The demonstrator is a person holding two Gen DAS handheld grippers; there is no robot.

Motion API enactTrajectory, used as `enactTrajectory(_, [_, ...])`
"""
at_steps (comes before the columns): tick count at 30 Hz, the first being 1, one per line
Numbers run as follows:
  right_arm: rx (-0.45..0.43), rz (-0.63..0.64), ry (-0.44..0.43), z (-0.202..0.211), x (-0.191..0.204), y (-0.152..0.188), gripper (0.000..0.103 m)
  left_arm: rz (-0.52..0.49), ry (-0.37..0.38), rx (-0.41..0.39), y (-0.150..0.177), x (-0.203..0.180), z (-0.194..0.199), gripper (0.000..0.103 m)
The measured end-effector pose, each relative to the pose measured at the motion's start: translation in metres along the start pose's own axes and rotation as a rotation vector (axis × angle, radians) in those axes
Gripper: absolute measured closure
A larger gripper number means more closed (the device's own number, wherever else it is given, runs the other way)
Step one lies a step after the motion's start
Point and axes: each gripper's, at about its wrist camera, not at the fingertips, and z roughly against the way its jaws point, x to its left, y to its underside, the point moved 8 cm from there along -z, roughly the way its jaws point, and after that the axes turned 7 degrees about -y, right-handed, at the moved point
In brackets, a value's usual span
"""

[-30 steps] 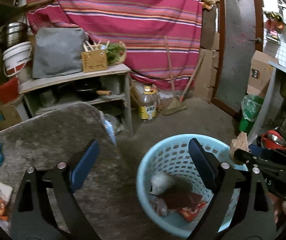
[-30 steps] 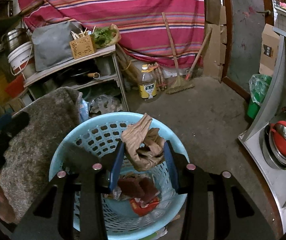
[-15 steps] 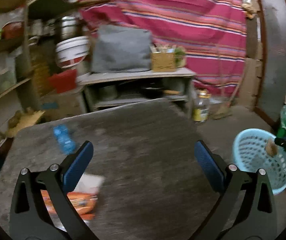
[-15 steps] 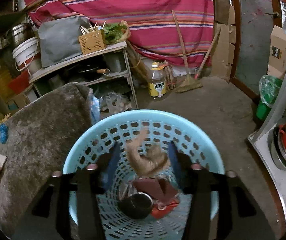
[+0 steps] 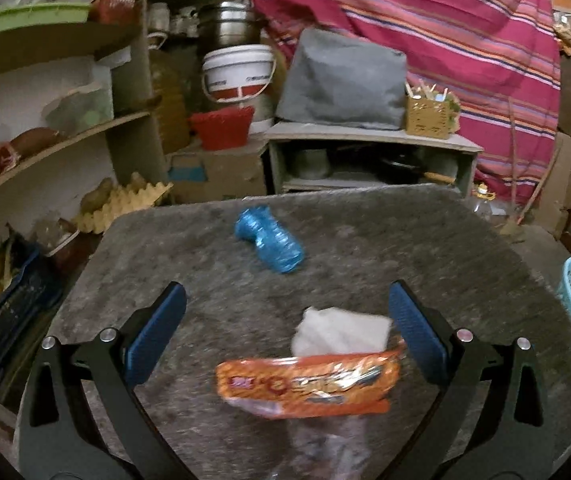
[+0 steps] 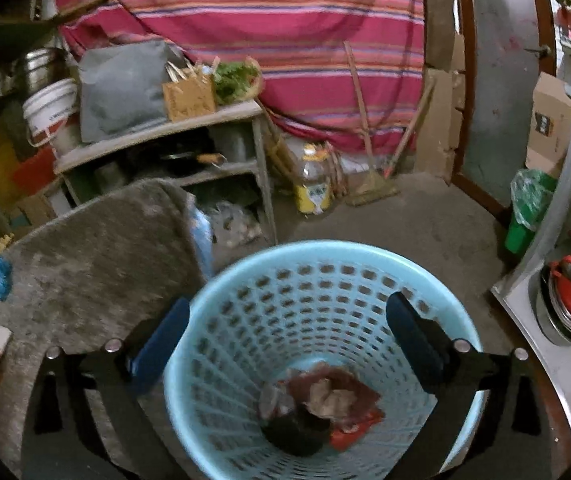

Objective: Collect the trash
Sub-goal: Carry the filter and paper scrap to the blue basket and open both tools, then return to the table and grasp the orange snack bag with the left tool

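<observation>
Orange wrapper (image 5: 305,384) lies on the grey table (image 5: 425,240) between my left gripper (image 5: 285,332)'s wide, empty jaws, white paper (image 5: 339,334) just behind, blue bag (image 5: 269,238) farther off. My right gripper (image 6: 285,336), jaws just opened wide and empty, hangs over the light-blue basket (image 6: 245,280), crumpled trash (image 6: 321,400) at its bottom.

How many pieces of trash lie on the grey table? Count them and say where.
3. A crumpled blue plastic bag lies mid-table; a white crumpled paper and an orange snack wrapper lie nearer, between the open left gripper's fingers. More may be hidden below the frame.
</observation>
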Motion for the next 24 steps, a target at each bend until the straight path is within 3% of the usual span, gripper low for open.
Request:
enactTrajectory(12, [0.047,0.116,-0.072,-0.023,0.098,0.008,0.006,-0.007,-0.035,-0.004,0.014,0.031,-0.004,0.005])
enactTrajectory(19, [0.065,0.193,-0.113,-0.026,0.144,0.020,0.006,0.001,-0.046,0.047,0.030,0.049,-0.018,0.006])
enactTrajectory(24, [0.076,0.228,-0.142,-0.028,0.166,0.025,0.006,0.022,-0.010,0.107,0.046,0.055,-0.030,0.006])
